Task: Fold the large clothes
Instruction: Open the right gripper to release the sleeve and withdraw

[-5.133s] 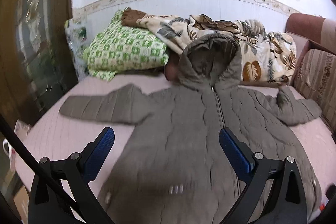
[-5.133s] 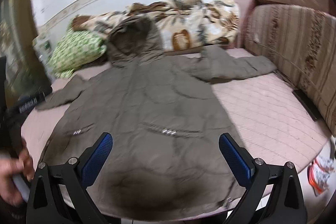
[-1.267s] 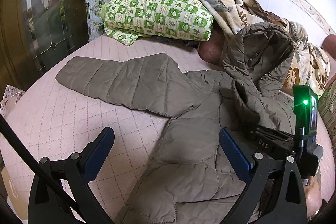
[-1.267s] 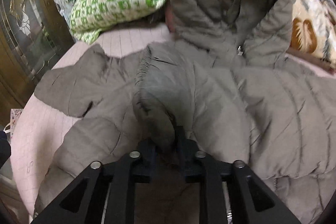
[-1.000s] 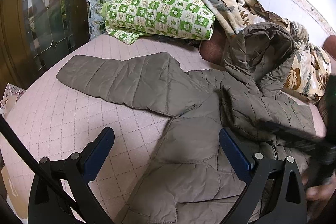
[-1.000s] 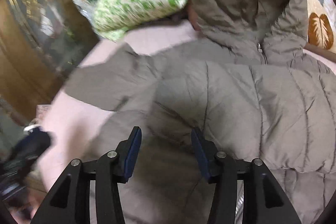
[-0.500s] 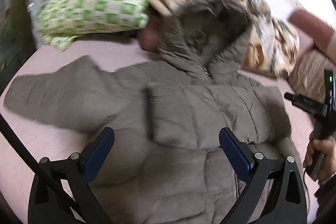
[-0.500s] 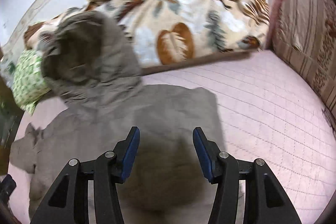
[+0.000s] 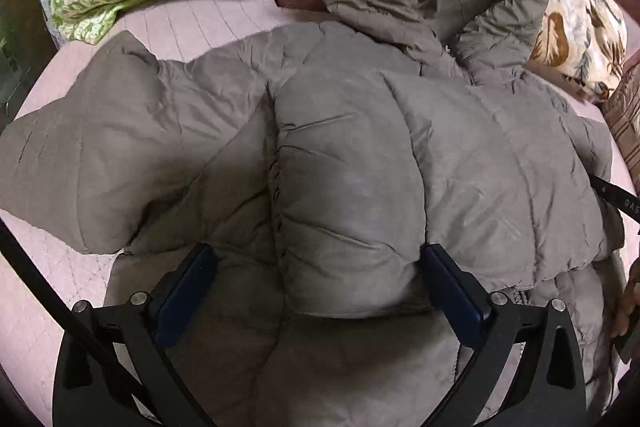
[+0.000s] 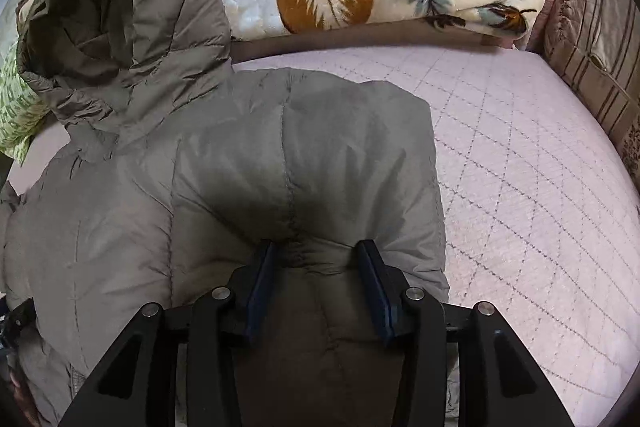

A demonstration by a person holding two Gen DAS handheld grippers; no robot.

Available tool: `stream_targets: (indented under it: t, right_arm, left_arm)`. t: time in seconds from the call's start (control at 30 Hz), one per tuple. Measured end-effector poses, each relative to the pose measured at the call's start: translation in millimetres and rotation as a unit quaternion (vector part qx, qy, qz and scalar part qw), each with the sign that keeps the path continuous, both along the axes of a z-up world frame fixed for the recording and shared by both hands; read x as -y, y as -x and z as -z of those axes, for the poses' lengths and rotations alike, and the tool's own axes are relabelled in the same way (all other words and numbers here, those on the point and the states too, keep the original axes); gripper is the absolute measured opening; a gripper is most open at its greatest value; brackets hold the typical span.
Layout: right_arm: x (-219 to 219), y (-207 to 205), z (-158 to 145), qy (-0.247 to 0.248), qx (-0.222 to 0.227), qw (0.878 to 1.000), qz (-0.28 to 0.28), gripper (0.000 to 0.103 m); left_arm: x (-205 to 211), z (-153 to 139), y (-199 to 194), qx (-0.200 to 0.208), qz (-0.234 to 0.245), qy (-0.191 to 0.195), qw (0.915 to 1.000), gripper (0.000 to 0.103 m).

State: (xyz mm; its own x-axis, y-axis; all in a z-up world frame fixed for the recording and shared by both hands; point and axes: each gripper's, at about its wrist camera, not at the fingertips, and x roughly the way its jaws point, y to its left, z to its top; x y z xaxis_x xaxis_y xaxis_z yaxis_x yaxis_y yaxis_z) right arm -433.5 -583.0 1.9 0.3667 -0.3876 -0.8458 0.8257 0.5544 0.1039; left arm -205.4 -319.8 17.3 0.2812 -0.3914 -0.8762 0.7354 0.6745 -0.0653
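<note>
Right wrist: right gripper [image 10: 318, 277], earlier wide, now half-closed around folded jacket [image 10: 304, 163] sleeve.

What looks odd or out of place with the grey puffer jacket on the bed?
The grey hooded puffer jacket is lopsided: one sleeve is folded across its chest, while the other sleeve sprawls out on the pink quilted bedspread. The hood is propped up against the bedding, not flat.

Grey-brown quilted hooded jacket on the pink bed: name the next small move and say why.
Probably swing the left gripper over to the outstretched sleeve and grip its end. The other sleeve already lies folded across the chest of the grey-brown quilted jacket, while this one is spread flat on the pink quilted bed.
</note>
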Motion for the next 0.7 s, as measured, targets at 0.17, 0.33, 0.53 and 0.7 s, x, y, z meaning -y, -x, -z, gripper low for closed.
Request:
stream_targets:
  t: [0.17,0.33,0.53,0.7]
  right_arm:
    - [-38,-7,-48,0.060,0.045,0.997,-0.025,0.047]
    - [-75,-50,-45,0.038,0.051,0.995,-0.082,0.047]
    - [-92,-86,-5,0.035,-0.027,0.994,-0.103,0.050]
    - [-108,-68,-45,0.039,0.028,0.994,-0.099,0.050]
  left_arm:
    - [-14,-33,0,0.014,-0.017,0.055,0.9982,0.103]
    - [-24,-42,-10,0.026,-0.025,0.063,0.9974,0.103]
    - [-36,-48,-17,0.027,-0.027,0.066,0.9971,0.103]
    - [-58,-62,-32,0.043,-0.046,0.086,0.9944,0.103]
